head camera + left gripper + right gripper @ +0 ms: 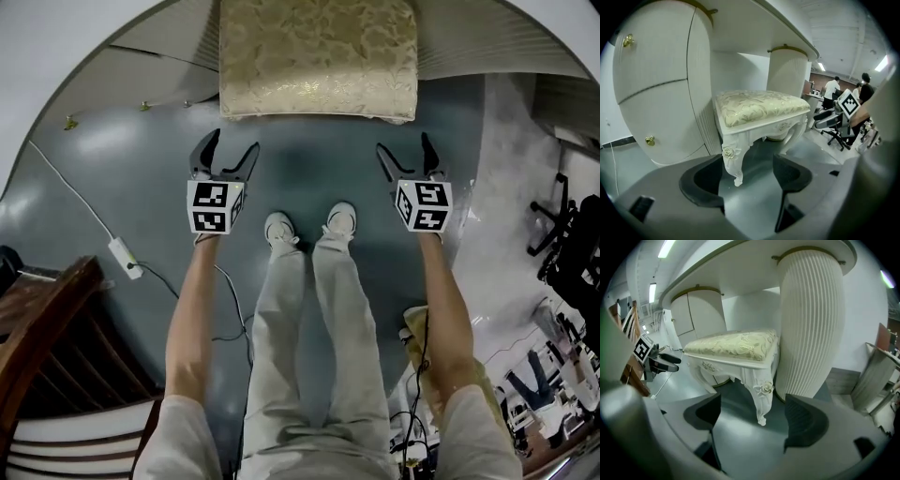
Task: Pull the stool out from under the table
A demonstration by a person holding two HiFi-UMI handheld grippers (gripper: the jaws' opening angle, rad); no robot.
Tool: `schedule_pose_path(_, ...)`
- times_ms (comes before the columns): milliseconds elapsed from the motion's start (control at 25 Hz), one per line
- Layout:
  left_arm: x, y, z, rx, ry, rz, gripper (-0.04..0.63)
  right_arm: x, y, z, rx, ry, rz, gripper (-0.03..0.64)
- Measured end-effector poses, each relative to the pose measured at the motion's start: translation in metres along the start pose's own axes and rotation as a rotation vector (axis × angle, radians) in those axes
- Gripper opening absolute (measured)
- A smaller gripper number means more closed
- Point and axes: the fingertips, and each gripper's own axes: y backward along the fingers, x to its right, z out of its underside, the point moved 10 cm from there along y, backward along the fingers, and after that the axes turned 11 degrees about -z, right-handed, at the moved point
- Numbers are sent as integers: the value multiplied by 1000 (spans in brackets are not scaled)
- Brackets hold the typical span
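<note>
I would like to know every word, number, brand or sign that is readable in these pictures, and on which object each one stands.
None: no word, number or brand name can be read anywhere.
The left cube on the left gripper and the right cube on the right gripper show only black-and-white square patterns, not letters.
The stool and the table bear no print.

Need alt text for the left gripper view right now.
The left gripper, jaws open, frames a front leg of the white stool without touching it. The stool sits partly under the white table.
</note>
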Motion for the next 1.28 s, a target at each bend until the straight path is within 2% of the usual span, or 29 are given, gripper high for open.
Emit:
schedule_pose_path(440, -6, -60, -11, -19, 26, -38, 310, 31, -64, -15, -54, 79, -53, 417)
schedule_pose_path(640, -11, -79, -19, -40, 4, -21, 314, 35, -75, -22, -46, 100, -59, 385)
schedule_pose_path(680, -11, -81, -19, -44, -7, -13, 313, 34, -76, -23, -48, 109, -69, 374)
schedule_pose_path(720, -12, -82, -19, -45, -14, -6, 313, 34, -77, -22, -48, 114, -78, 336)
schedule_pose_path(1280, -15, -80, -19, -40, -11, 7, 312, 34, -75, -22, -58, 81, -87, 330)
